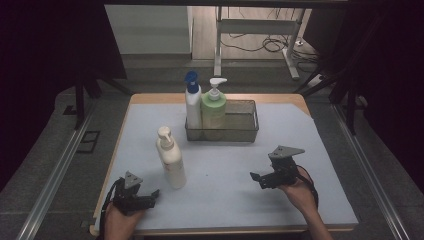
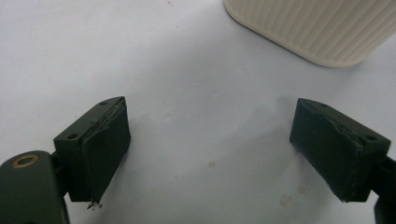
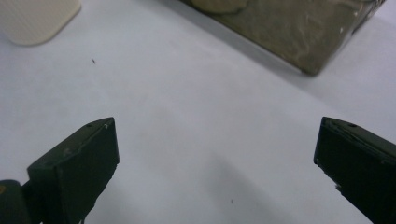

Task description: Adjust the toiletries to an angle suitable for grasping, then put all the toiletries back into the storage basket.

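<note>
dim, soft overhead light (dark surroundings), slight blur

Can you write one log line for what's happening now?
left gripper: open, empty | right gripper: open, empty | cream pump bottle: upright on mat | basket: two bottles

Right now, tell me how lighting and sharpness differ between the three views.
High view: dim, dark at both sides, the white mat evenly lit, the cream pump bottle fairly sharp. Left gripper view: bright, the mat washed out, soft shadows under the open jaws of the left gripper, bottle base slightly soft. Right gripper view: similar brightness, the mesh basket blurred, the right gripper with jaws open.
</note>
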The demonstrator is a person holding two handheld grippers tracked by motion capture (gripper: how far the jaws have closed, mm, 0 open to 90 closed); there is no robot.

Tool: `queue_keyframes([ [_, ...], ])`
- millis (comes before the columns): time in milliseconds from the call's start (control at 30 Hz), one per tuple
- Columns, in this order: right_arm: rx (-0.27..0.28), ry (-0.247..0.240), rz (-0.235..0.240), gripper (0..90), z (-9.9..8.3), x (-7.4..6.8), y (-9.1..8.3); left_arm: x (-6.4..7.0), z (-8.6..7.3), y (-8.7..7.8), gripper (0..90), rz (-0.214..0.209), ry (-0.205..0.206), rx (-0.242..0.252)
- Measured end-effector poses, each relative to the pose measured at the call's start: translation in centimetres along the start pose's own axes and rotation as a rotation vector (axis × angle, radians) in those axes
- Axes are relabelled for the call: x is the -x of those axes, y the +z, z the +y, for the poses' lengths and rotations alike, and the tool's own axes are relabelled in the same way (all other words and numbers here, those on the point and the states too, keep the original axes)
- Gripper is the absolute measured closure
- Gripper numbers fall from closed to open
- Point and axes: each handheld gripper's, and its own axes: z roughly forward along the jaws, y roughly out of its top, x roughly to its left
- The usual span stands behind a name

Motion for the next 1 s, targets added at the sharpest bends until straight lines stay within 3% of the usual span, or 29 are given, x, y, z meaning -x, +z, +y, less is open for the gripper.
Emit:
queue_keyframes([
  [267, -0.036, 0.040, -0.005, 0.3, -2.6, 0.7, 0.7, 0.0, 0.0, 0.0, 12.1, 0.000, 0.001, 0.000],
  [533, -0.098, 0.037, -0.011, 0.3, -4.6, 1.3, 1.9, 0.0, 0.0, 0.0, 12.1, 0.000, 0.000, -0.001],
  [567, -0.086, 0.031, -0.010, 0.0, -4.8, 1.3, 2.0, 0.0, 0.0, 0.0, 12.1, 0.000, 0.000, -0.001],
  [867, -0.092, 0.007, -0.025, 0.0, -4.9, 1.1, 2.0, -0.2, 0.0, -0.1, 13.8, -0.007, 0.000, 0.005],
  [1000, -0.091, 0.008, -0.024, 0.0, -4.9, 1.1, 2.1, -0.5, 0.1, -0.4, 25.1, -0.028, -0.003, 0.025],
])
